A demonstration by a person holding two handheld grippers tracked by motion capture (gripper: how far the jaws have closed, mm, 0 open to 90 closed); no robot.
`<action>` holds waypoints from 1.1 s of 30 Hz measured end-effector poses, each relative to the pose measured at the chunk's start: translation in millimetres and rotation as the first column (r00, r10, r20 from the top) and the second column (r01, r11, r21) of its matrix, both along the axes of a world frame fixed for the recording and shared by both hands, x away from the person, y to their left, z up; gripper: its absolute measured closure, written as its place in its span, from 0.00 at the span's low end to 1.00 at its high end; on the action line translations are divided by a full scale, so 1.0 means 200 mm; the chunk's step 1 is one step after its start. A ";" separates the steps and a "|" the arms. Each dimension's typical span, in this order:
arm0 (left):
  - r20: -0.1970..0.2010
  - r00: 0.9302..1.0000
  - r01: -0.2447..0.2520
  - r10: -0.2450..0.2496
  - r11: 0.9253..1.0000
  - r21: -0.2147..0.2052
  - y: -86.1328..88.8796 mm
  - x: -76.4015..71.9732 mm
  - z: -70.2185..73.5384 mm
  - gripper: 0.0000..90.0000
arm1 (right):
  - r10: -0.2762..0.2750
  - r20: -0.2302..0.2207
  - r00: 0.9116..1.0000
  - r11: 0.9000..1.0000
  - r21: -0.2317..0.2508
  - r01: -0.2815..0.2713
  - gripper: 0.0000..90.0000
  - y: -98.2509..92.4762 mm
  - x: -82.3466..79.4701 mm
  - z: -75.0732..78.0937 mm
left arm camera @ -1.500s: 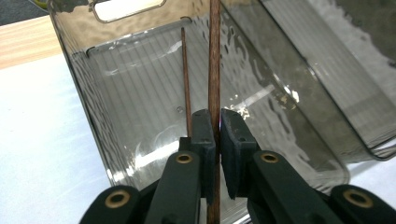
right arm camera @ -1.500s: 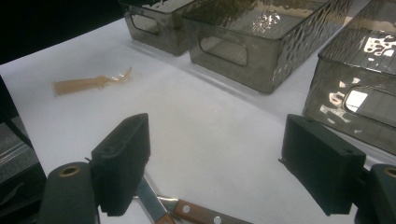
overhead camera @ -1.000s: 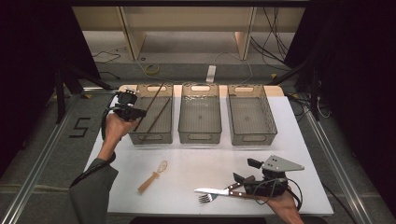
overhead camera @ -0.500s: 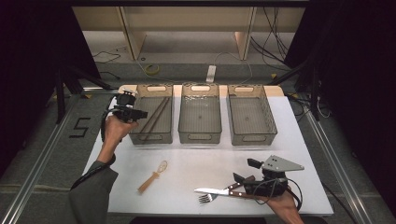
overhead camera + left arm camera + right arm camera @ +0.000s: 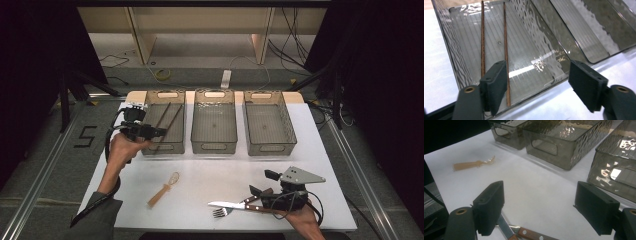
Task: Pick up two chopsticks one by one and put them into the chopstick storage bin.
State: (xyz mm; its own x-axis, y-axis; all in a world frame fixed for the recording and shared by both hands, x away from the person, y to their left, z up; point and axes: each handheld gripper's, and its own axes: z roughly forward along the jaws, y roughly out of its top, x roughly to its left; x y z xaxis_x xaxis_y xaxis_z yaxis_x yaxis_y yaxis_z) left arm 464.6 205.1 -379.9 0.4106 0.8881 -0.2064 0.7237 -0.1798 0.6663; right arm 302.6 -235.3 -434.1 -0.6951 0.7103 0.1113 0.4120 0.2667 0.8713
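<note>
Nearest the person, the right gripper (image 5: 256, 192) rested low on the white table (image 5: 210, 175), its jaws spread wide with nothing between them. In the right gripper view a steel knife with a brown riveted wooden handle (image 5: 524, 233) lay on the table just under the left jaw, and in the high view a small metal fork (image 5: 220, 212) lay touching the knife's blade. Farther out on the table, apart from both, lay a pale wooden-handled utensil with a clear head (image 5: 162, 190).

Beyond that, the left gripper (image 5: 161, 132) hung over the near edge of the leftmost smoky transparent plastic bin (image 5: 150, 150). Its jaws had just been opening and stood wide apart, holding nothing. Two thin dark brown wooden chopsticks (image 5: 482, 45) lay side by side on the ribbed floor of that bin, running lengthwise, slightly apart, with their near ends at the near wall.

To its right stood a middle bin (image 5: 215, 146) and a right bin (image 5: 269, 150) of the same smoky plastic.
</note>
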 end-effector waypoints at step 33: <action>-0.068 0.991 0.116 -0.111 0.991 0.070 -0.10 -0.19 -0.05 0.21 | -0.009 -0.006 1.000 1.000 0.002 0.009 0.27 -0.02 0.01 -0.01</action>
State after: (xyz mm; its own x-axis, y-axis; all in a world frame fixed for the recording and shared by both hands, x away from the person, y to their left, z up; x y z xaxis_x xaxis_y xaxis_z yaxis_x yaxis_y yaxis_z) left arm 426.2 186.0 -390.3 0.4979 0.8502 -0.1710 0.7366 -0.3104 0.6009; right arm 304.6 -239.1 -436.3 -0.6877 0.7165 0.1168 0.4200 0.2615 0.8690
